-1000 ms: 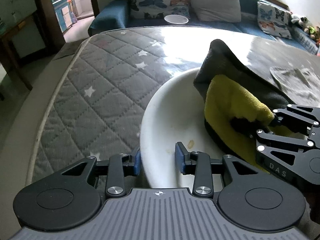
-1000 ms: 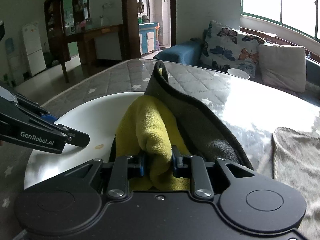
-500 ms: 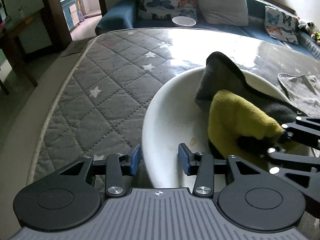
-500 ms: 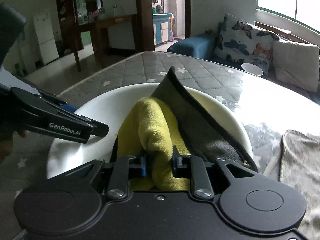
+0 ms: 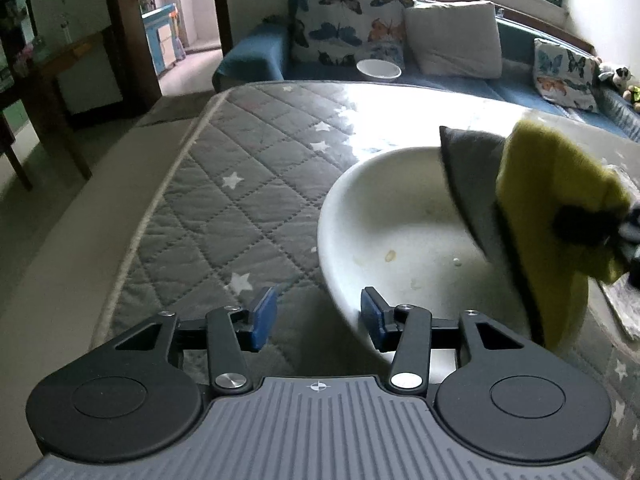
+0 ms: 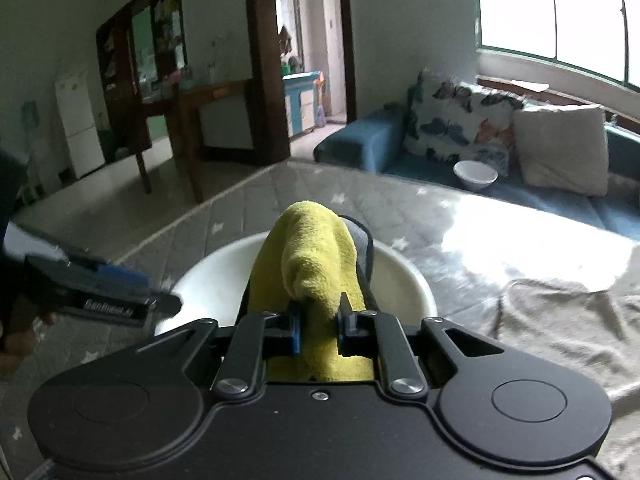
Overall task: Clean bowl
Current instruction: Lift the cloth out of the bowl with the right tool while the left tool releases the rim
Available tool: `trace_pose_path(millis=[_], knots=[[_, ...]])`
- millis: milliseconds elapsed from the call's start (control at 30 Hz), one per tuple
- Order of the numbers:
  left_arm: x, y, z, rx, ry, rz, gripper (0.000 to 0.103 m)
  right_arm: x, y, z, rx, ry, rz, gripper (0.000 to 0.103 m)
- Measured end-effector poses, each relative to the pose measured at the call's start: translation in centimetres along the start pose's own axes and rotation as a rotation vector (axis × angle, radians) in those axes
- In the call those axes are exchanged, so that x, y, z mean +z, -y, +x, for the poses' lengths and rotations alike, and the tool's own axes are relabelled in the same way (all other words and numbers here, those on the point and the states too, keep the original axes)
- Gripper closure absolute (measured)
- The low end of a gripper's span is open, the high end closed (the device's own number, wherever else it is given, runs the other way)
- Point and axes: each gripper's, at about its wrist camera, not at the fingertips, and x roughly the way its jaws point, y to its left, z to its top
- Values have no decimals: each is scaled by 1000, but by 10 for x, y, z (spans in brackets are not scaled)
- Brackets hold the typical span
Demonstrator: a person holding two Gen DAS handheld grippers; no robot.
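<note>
A wide white bowl [image 5: 400, 200] rests on a grey quilted mattress [image 5: 240, 168], with small yellowish stains [image 5: 390, 256] on its inner surface. My left gripper [image 5: 318, 316] is open and straddles the bowl's near rim: one blue pad sits outside, the other inside. My right gripper [image 6: 318, 320] is shut on a yellow and grey cloth [image 6: 312, 264] and holds it raised over the bowl [image 6: 208, 284]. In the left wrist view the cloth [image 5: 552, 200] hangs above the bowl's right side. The left gripper [image 6: 160, 300] shows at the bowl's left edge, held by a hand [image 6: 16, 320].
A grey towel [image 6: 560, 320] lies on the mattress to the right of the bowl. A small white bowl [image 5: 378, 69] sits on the blue sofa [image 5: 256, 64] behind, beside butterfly pillows. A wooden table [image 5: 48, 80] stands off to the left. The mattress edge [image 5: 132, 240] drops off on the left.
My right gripper has lifted the cloth up and rightward, off the bowl's inner surface, uncovering more of the basin. The left gripper stays open at the near rim.
</note>
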Motion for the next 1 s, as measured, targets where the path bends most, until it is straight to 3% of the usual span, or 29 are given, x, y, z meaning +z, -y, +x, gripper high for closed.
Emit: trace_pose_path(millis=[333,633,767,1000], knots=[[-21,-13,-30,11,21,-40,51,-20,7,-57,-141,60,40,86],[-34,-11,-34,14,4,-26,48,-61,4,-93,-403,63,36,86],[-37,-10,-31,20,-7,-26,46,-78,-3,-102,-397,5,46,86],[-46,-9,-29,22,-27,-36,46,-125,-56,-101,-349,-87,-15,86]])
